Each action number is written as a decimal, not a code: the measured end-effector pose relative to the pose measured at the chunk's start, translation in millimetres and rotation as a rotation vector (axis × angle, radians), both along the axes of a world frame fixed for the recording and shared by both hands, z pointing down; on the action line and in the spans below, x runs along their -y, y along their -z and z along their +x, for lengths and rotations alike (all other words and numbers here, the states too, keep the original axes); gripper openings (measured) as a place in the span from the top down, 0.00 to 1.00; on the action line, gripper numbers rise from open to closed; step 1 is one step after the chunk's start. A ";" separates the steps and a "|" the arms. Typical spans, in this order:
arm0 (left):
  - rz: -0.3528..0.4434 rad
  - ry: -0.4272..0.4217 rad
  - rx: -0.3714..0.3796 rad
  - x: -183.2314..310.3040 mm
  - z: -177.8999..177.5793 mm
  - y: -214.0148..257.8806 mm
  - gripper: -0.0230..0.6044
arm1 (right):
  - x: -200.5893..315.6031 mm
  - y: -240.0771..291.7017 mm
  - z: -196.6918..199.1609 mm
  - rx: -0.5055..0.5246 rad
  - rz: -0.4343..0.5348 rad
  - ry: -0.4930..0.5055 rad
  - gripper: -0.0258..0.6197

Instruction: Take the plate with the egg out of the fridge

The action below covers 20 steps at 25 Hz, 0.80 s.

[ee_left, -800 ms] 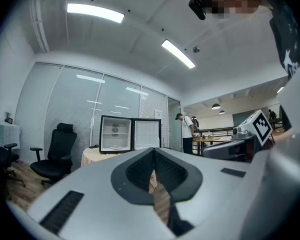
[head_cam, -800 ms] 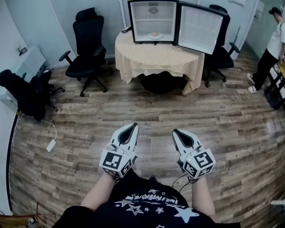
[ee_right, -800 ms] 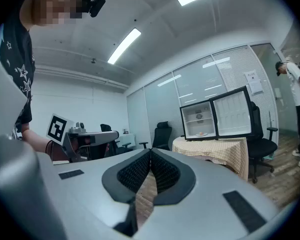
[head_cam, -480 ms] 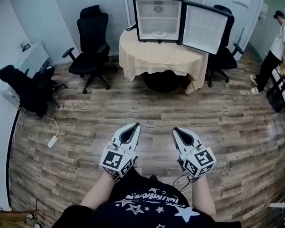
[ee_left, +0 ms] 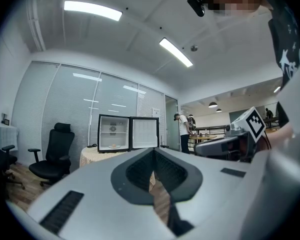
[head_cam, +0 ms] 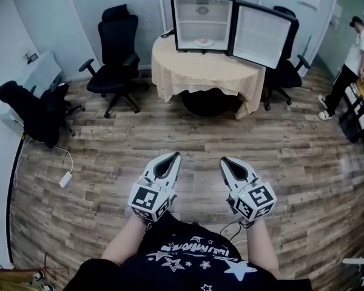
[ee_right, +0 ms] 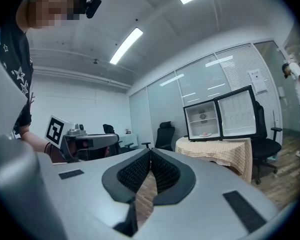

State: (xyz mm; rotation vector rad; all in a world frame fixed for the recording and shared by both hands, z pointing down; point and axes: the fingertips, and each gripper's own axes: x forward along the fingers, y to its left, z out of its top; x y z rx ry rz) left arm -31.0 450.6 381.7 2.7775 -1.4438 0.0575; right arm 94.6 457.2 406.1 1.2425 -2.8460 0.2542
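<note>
A small black fridge [head_cam: 201, 20] stands on a round table [head_cam: 206, 71] with a checked cloth, its door [head_cam: 261, 35] swung open to the right. Inside, on the bottom shelf, a white plate [head_cam: 204, 42] carries an egg [head_cam: 203, 40]. The fridge [ee_left: 113, 132] also shows in the left gripper view and the fridge [ee_right: 203, 120] in the right gripper view. Both grippers are far from it, held close to the person's body over the wood floor. My left gripper [head_cam: 175, 156] and right gripper [head_cam: 223, 160] are shut with nothing between the jaws.
Black office chairs stand left of the table [head_cam: 112, 59], behind the open door [head_cam: 286, 65] and at far left [head_cam: 33, 114]. A person [head_cam: 349, 62] stands at the right by a dark shelf unit [head_cam: 359, 111]. A white adapter and cable [head_cam: 65, 180] lie on the floor.
The view has shifted slightly toward the table; the fridge sits a little higher and more central. Both grippers stay shut in front of the body.
</note>
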 end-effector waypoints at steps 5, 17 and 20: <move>-0.010 -0.027 -0.006 2.6 6.5 -5.7 0.95 | 8.5 -12.3 12.9 -0.009 -0.042 -0.066 0.91; -0.069 -0.050 0.007 5.6 15.0 -33.6 0.95 | 17.9 -45.6 14.4 -0.001 -0.122 -0.061 0.91; -0.088 -0.051 0.010 13.6 14.7 -42.0 0.95 | 29.9 -50.7 17.4 0.014 -0.143 -0.084 0.91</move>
